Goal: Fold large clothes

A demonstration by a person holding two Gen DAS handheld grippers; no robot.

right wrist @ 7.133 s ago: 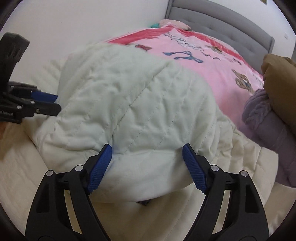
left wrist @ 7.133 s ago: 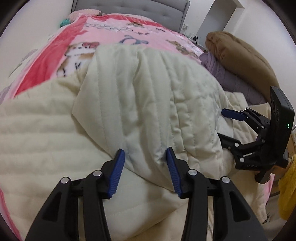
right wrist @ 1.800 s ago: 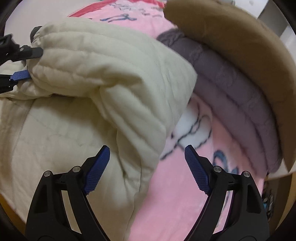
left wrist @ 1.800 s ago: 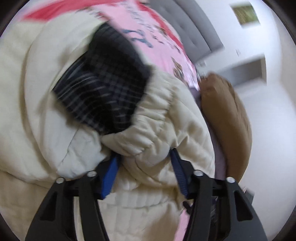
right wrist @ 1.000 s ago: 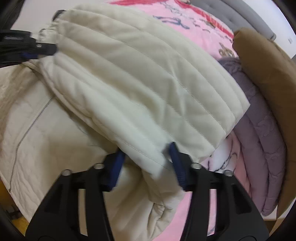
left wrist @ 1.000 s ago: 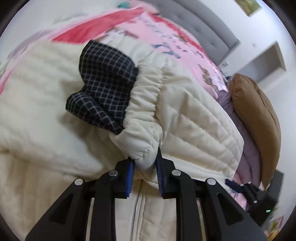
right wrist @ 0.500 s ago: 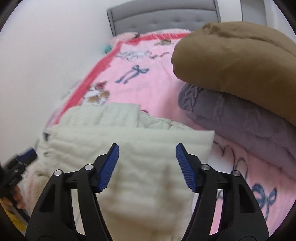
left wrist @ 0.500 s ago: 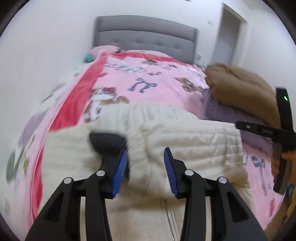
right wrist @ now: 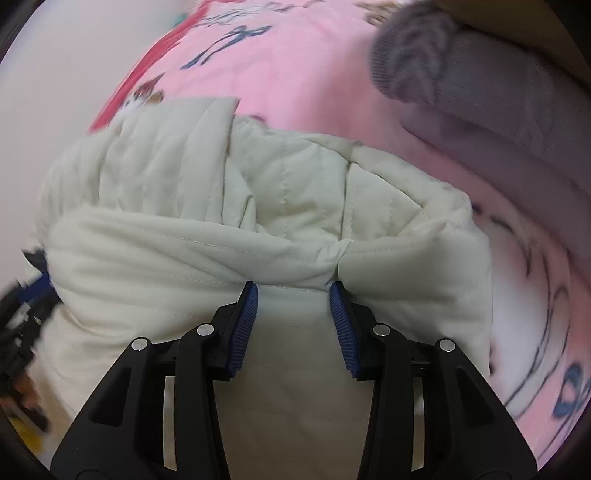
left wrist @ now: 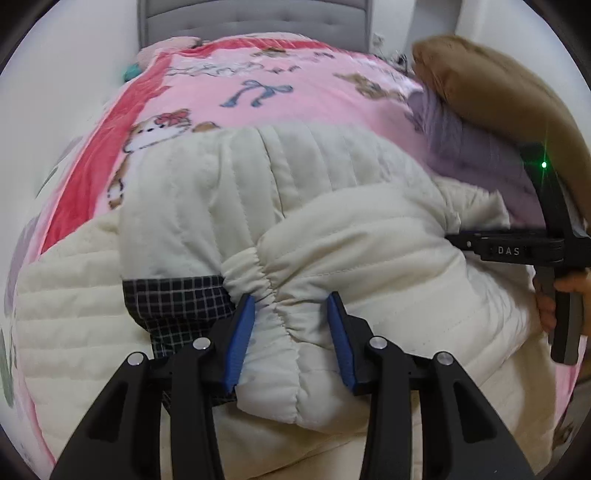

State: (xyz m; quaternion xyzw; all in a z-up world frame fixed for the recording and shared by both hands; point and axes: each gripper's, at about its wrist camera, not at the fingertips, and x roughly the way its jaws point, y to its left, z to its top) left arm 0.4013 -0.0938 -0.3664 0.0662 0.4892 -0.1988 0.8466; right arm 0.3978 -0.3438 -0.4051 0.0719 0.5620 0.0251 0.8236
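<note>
A cream quilted jacket point(left wrist: 325, 192) lies on the pink bed, with its black checked lining point(left wrist: 173, 306) showing at the left. One sleeve is folded across the body. My left gripper point(left wrist: 291, 325) is partly open, its blue pads either side of the sleeve's gathered cuff point(left wrist: 258, 284), which rests on the jacket. My right gripper point(right wrist: 293, 314) is partly open, its pads either side of a pinched fold of the sleeve point(right wrist: 340, 254) near the shoulder. It also shows in the left wrist view point(left wrist: 517, 251) at the jacket's right edge.
A pink cartoon blanket point(left wrist: 266, 92) covers the bed up to a grey headboard point(left wrist: 255, 18). A brown pillow point(left wrist: 491, 88) sits on a folded purple knit blanket point(right wrist: 480, 92) at the right. A white wall runs along the left.
Both grippers have carried the sleeve across and lowered it onto the jacket body. From shut on the cuff a second ago, the left jaws have opened; the right jaws stand narrower than half a second ago.
</note>
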